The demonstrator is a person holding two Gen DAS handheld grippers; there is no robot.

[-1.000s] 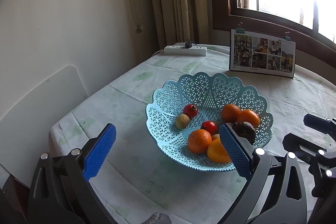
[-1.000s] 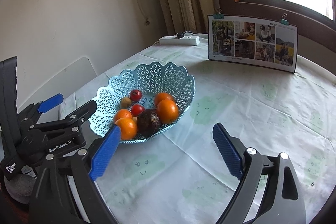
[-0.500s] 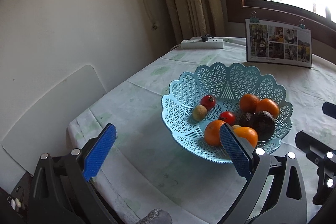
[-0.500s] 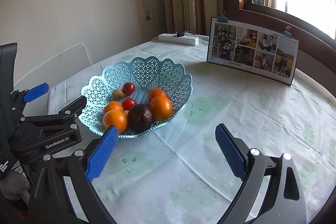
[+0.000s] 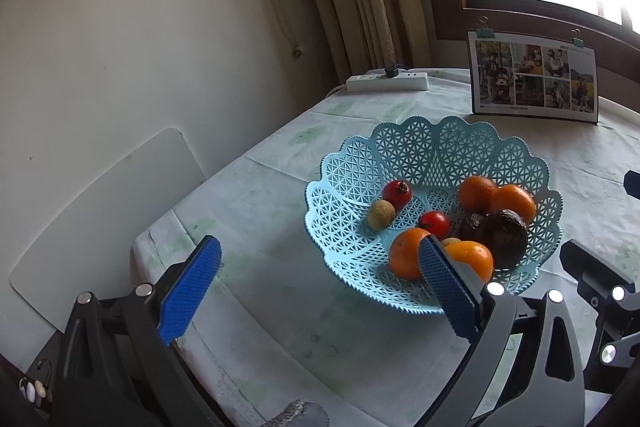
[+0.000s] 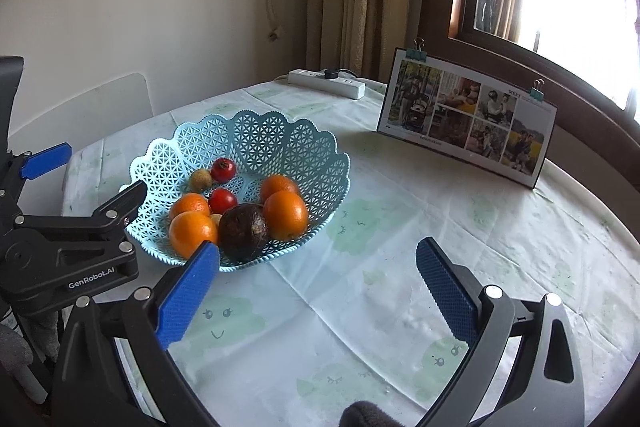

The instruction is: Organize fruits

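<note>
Fruits: oranges (image 6: 286, 215), tomatoes, avocado (image 6: 243, 231), all in blue lattice basket (image 6: 312, 151). Left gripper (image 5: 318, 283) and right gripper (image 6: 318, 281) have drawn back, fingers apart, empty. Organizing appears finished.

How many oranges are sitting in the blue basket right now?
4 in the basket: two at the near left, orange and orange; two on the right, orange and orange behind it. The avocado might hide more.
</note>
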